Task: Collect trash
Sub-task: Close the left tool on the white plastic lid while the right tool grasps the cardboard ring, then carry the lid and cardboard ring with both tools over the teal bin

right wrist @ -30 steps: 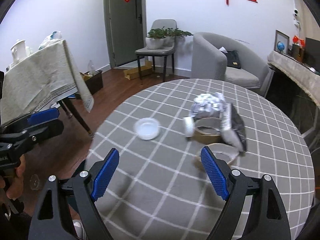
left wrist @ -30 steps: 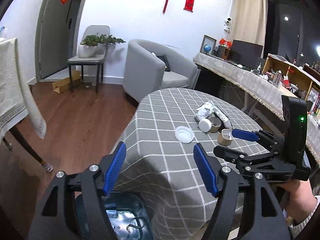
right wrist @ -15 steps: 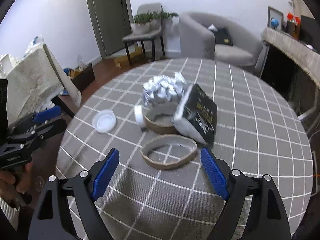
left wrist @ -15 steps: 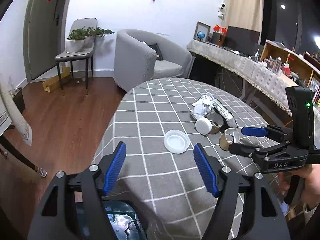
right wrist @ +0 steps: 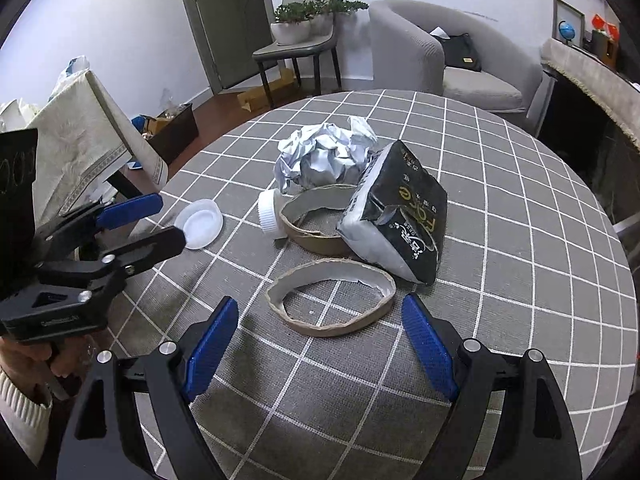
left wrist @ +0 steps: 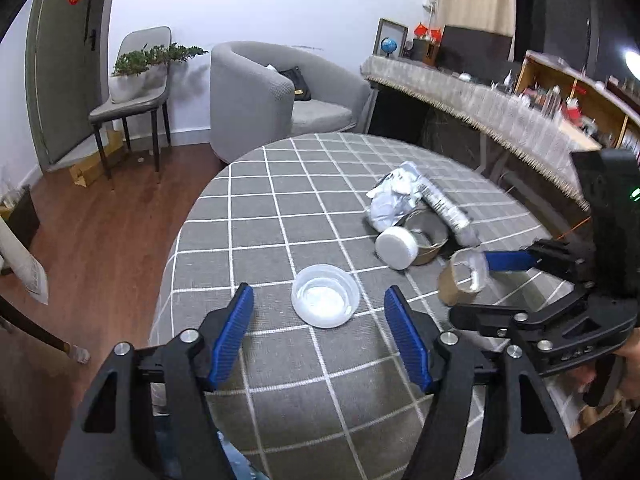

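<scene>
Round counter (right wrist: 520, 240) under a grey checked cloth, trash gathered near its middle.

Left gripper (left wrist: 320, 320): its fingers (left wrist: 234, 332) stand apart and are closing, with nothing clamped. A shallow clear plastic lid (left wrist: 325, 301) lies flat on the cloth just ahead of the gap between the blue pads. Neither pad touches it. In the right wrist view the same lid (right wrist: 199, 223) lies just beyond this gripper's tips.

Right gripper (right wrist: 320, 340): fingers (right wrist: 428, 348) apart, nothing between the pads. A flattened cardboard tape ring (right wrist: 332, 300) lies on the cloth just in front of the gap, clear of both pads. In the left wrist view this gripper (left wrist: 500, 280) reaches in from the right, with the ring (left wrist: 460, 280) at its tips; contact cannot be told there.

Remaining trash, right wrist view:
- A second cardboard ring (right wrist: 316, 224) lies behind the first.
- A white bottle cap (right wrist: 269, 213) on its side rests against that ring's left edge.
- A black and white paper packet (right wrist: 400, 216) leans over the second ring's right side.
- A ball of crumpled white paper (right wrist: 324, 156) sits behind the packet and ring, touching them.

A person's hand (right wrist: 40, 364) in a cream sleeve grips the left gripper's handle.
</scene>
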A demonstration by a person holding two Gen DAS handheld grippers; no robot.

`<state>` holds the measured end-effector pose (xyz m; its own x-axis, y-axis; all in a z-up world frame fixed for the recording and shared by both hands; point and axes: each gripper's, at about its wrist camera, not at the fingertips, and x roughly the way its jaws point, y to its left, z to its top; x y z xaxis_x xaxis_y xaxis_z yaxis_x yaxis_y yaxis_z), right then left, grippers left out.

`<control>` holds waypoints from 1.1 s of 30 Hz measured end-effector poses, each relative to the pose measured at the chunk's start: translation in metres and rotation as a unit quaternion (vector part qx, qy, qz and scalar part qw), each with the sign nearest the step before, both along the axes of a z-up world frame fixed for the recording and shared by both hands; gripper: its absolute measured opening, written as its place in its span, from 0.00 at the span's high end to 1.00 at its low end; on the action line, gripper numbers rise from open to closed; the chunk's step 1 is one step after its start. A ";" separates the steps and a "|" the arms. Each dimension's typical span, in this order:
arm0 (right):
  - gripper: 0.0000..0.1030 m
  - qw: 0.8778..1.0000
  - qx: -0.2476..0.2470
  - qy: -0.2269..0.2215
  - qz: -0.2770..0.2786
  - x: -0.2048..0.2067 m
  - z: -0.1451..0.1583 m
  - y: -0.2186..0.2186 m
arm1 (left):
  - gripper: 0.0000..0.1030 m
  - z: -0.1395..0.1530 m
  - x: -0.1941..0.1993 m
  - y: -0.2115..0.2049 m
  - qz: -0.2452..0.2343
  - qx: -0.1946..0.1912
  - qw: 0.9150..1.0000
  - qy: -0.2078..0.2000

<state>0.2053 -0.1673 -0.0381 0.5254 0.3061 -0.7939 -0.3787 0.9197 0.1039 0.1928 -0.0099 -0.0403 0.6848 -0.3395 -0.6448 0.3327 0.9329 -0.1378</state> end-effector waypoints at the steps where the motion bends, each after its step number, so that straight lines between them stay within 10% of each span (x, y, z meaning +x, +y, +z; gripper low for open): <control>1: 0.18 1.000 -0.002 0.000 0.001 0.000 0.000 0.000 | 0.36 -0.002 0.001 -0.002 -0.001 0.007 1.000 0.001; 13: 0.24 1.000 -0.018 -0.003 0.008 0.005 0.000 0.008 | 0.59 -0.011 0.007 -0.013 -0.011 0.033 0.999 0.006; 33: 0.39 0.999 -0.036 -0.036 -0.008 -0.012 0.005 0.025 | 0.59 0.001 -0.024 0.025 0.034 -0.019 0.999 -0.012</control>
